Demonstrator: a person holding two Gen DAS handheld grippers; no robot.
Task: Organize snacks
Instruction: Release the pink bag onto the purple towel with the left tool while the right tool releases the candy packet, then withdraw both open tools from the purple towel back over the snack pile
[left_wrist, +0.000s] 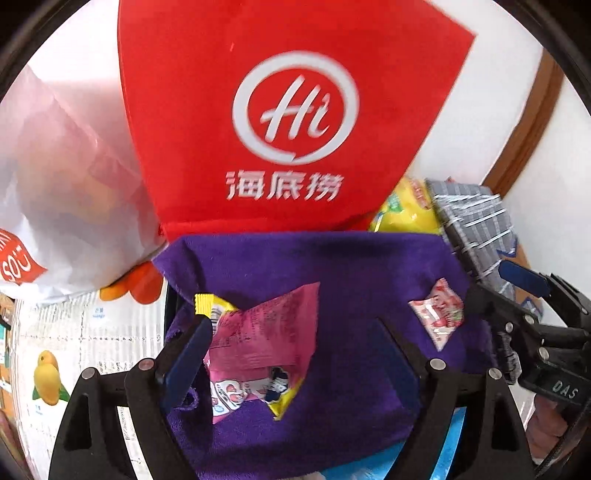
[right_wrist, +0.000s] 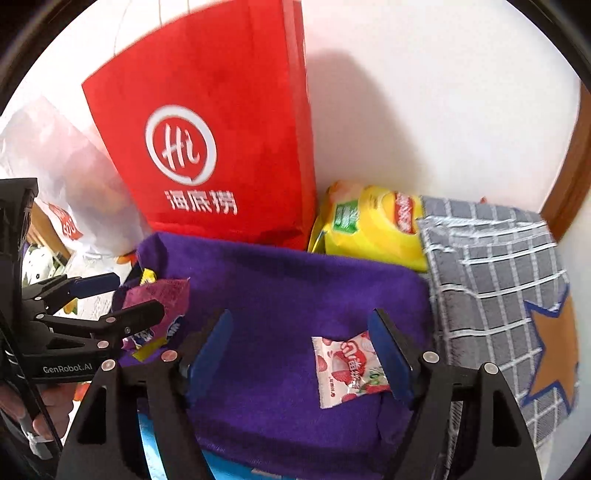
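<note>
Both claws wide apart, nothing held. Left claw (left_wrist: 295, 354) by pink snack (left_wrist: 266, 343) near purple cloth's (left_wrist: 351, 266) left edge; right claw (right_wrist: 301, 354) touching strawberry candy (right_wrist: 345, 369).

This looks like a home: beside the red shopping bag (right_wrist: 207, 155) are a wooden door frame (right_wrist: 569, 177) and a checked cushion (right_wrist: 495, 280).
</note>
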